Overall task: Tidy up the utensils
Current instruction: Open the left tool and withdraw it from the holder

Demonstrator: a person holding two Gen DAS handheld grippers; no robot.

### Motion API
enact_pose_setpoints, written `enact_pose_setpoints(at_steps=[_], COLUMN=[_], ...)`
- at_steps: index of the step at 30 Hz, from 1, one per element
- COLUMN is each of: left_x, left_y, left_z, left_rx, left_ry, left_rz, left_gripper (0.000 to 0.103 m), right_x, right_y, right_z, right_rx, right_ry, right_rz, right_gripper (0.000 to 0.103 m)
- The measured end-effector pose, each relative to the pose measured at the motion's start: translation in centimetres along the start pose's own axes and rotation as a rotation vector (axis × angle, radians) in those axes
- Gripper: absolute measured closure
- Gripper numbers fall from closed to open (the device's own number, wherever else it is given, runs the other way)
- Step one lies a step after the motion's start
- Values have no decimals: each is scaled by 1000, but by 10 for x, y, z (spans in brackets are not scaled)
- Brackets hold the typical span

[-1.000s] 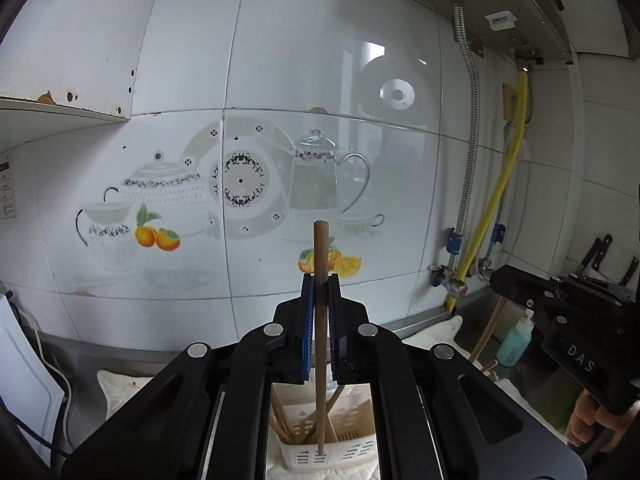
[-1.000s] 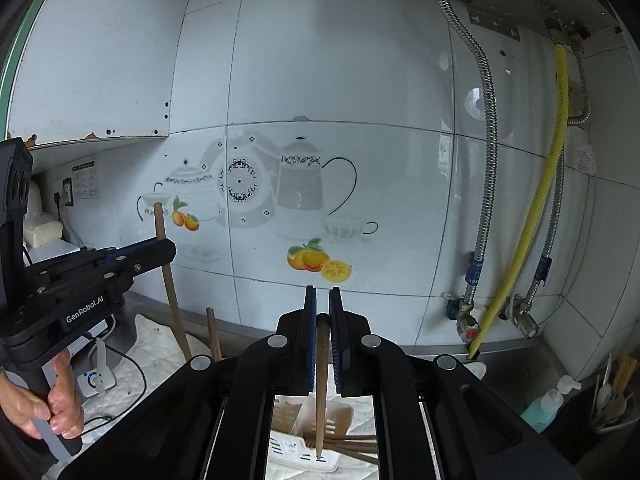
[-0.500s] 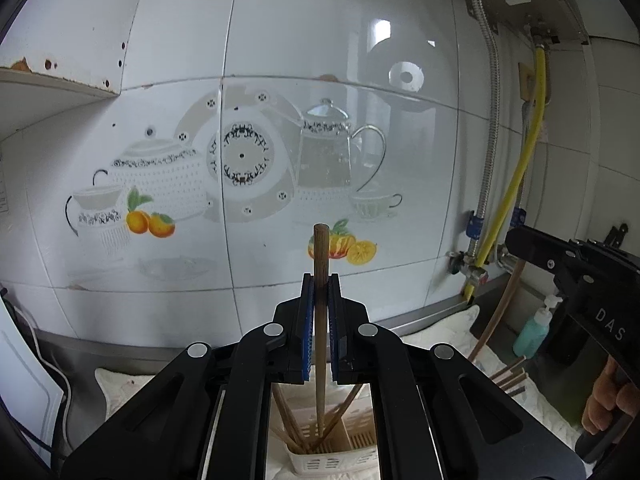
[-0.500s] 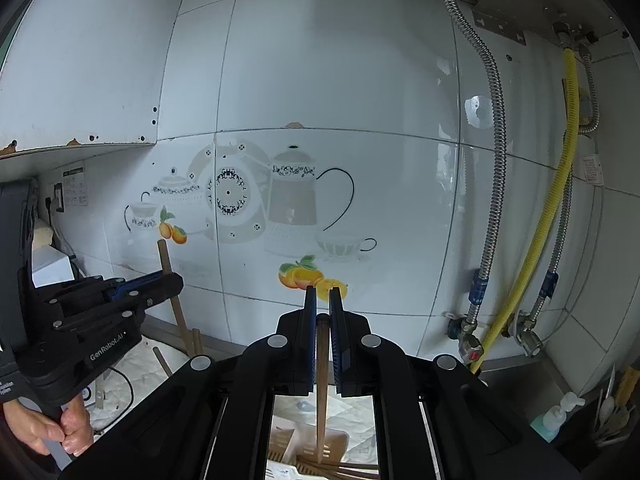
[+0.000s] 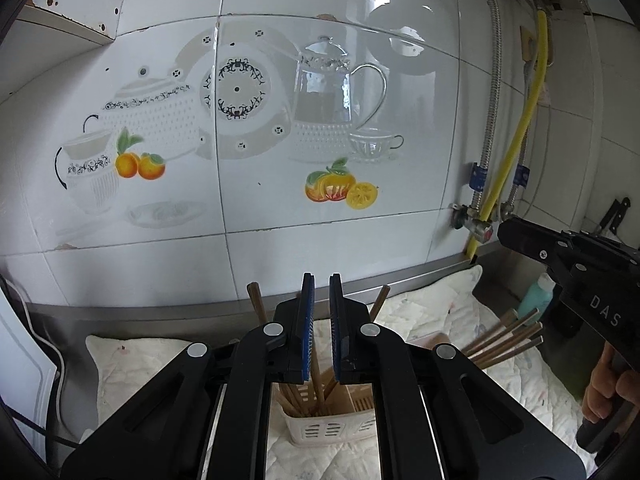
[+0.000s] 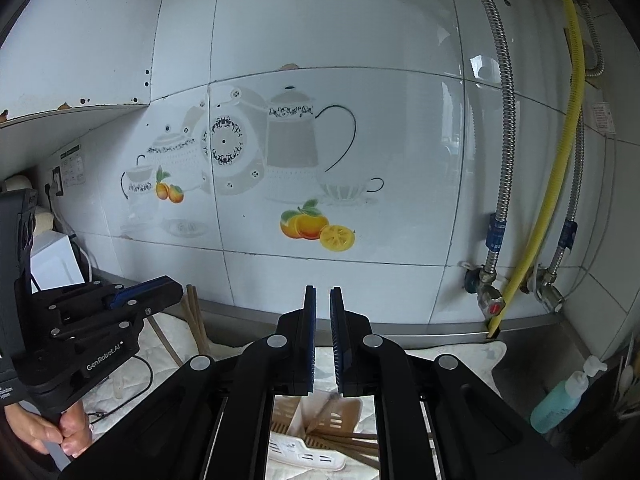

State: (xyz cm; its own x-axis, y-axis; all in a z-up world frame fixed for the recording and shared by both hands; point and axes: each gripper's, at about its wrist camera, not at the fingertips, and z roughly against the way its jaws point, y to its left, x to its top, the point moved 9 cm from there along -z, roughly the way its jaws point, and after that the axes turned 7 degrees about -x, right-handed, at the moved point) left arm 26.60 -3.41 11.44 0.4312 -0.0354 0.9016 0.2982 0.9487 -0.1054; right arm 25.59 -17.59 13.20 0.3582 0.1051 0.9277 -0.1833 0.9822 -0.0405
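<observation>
My left gripper [image 5: 321,280] is open and empty, just above a white slotted utensil holder [image 5: 320,426] that stands upright and holds several wooden chopsticks [image 5: 316,380]. My right gripper [image 6: 322,293] is open and empty, above a second white holder [image 6: 308,454] that lies tipped over with several chopsticks [image 6: 344,440] sticking out. One blurred chopstick [image 6: 325,410] sits under its jaws. The right gripper also shows in the left wrist view [image 5: 568,252], with the tipped chopsticks [image 5: 508,338] below it. The left gripper shows in the right wrist view [image 6: 148,292].
A white quilted cloth [image 5: 132,364] covers the counter under both holders. A tiled wall with a teapot print is close behind. A yellow hose [image 6: 552,184] and metal pipes run down at the right. A teal soap bottle [image 6: 560,400] stands at far right. A white appliance [image 6: 52,264] is at left.
Both grippers have opened and let go of their chopsticks, which dropped into the holders below. Both grippers have also moved lower and closer to the wall.
</observation>
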Motion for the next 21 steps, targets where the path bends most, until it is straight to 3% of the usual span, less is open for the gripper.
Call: enact_pose_setpoints(at_steps=[11,14,16,18,21], left_x=[-16,-20,-24,-29,-40], left_y=[-11,-16,-18,-20,-23], left_z=[28,37,44,51,60], left_rx=[-17,-10,-8,-7,1], left_ry=[5,-3,-11,-17,-17], left_rz=[-9,-24,-26,-33,-37], left_gripper=[87,76,61,59,46], right_x=[-20,-28,-35,-43,-57], right_y=[13,17,19,19,16], right_z=[40,53,59,66,74], right_rx=[22,25,28,25,5], right_ry=[-15,-23,-19,-19,-20], right_rz=[25,31,35,34,33], right_gripper=[85,76,75,73,65])
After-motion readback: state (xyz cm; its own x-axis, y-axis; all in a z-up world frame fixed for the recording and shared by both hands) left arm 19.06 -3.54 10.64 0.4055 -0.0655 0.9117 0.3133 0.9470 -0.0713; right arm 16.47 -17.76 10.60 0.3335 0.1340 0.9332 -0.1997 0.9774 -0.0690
